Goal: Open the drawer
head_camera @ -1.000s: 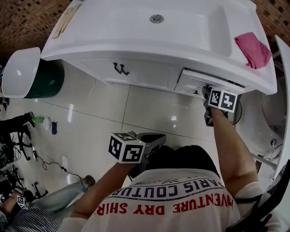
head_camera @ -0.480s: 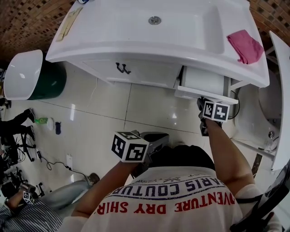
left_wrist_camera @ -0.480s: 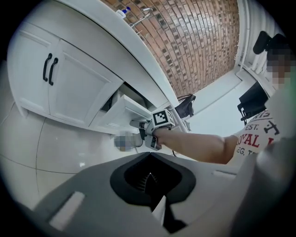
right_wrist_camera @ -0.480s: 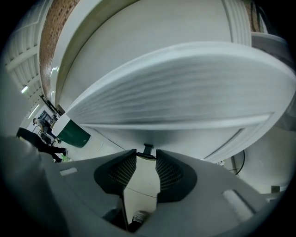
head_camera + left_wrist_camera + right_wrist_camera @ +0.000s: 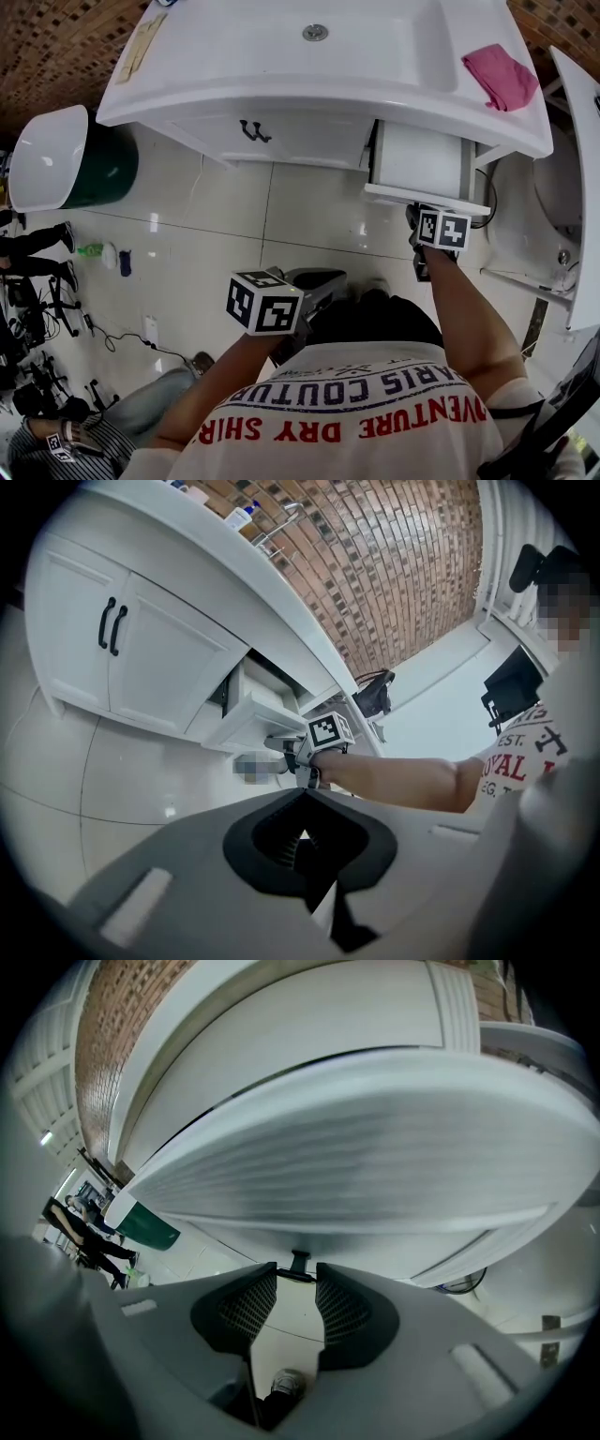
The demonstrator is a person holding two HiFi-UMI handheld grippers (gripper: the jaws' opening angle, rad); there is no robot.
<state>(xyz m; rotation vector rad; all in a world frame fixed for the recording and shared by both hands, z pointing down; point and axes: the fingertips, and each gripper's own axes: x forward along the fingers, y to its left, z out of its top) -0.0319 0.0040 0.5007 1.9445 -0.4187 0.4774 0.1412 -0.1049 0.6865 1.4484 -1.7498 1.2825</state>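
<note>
My right gripper (image 5: 417,216) is at the front of the vanity (image 5: 234,84), its jaws pinched on the dark handle (image 5: 298,1265) of the drawer (image 5: 422,159). The drawer stands pulled well out from the vanity's right end, below the corner where a pink cloth (image 5: 500,75) lies. My left gripper (image 5: 330,279) hangs well apart from the vanity, over the floor (image 5: 309,216) close to my torso. Its jaws are pressed together with nothing between them.

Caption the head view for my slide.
Right gripper grips the handle of the open drawer; left gripper hangs back, shut.
</note>
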